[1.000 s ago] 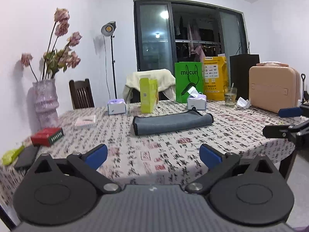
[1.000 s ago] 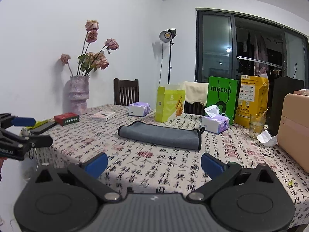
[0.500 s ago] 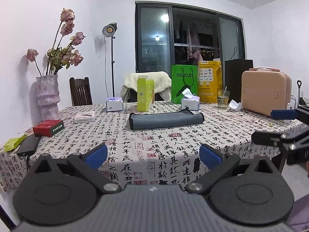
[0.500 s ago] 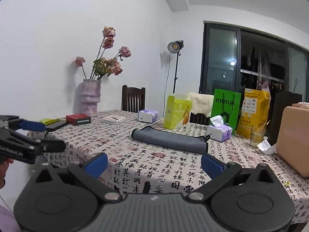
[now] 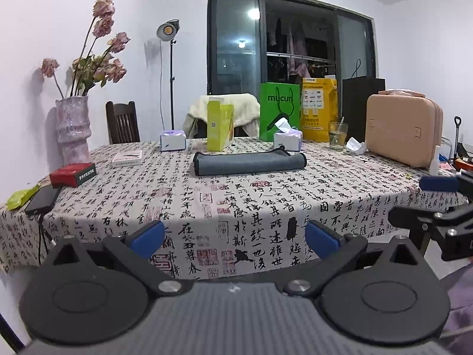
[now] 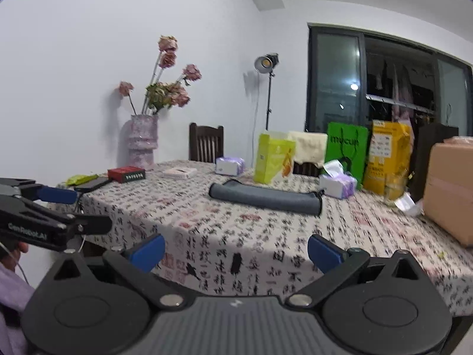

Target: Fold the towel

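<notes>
Grey and folded into a long flat strip, the microfibre towel (image 5: 249,162) lay toward the far edge of the calligraphy-print tablecloth (image 5: 183,201) in the left wrist view — well beyond the left gripper (image 5: 235,236), whose blue-padded jaws stood spread and empty. In the right wrist view, the right gripper (image 6: 236,250) was likewise released, short of the near edge — the towel (image 6: 266,198) untouched.

grey towel (image 5: 249,162) (image 6: 265,198) – folded into long narrow band, flat mid-table on calligraphy-print cloth – dark edge trim.
</notes>
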Available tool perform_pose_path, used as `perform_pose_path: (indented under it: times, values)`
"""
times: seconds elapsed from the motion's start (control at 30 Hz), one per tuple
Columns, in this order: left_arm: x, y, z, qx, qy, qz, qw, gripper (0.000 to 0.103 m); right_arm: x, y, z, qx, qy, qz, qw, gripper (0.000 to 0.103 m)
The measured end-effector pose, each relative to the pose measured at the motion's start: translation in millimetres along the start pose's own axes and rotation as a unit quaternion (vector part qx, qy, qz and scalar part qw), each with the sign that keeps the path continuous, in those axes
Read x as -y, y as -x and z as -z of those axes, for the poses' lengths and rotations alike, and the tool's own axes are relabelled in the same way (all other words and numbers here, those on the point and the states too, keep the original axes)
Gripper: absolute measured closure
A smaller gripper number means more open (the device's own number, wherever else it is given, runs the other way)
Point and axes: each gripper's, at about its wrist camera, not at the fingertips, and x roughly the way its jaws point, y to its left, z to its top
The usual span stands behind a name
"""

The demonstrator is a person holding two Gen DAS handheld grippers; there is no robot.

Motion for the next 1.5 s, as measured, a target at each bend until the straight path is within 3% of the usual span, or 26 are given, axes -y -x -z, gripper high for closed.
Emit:
perform_pose_path:
  times: [1.5]
  values:
    - [10.7, -0.2, 2.6, 0.001, -0.017, 0.009, 0.9998, 0.0, 4.6, 2.9, 7.4, -0.001, -0.02, 0.001, 1.0, 0.0]
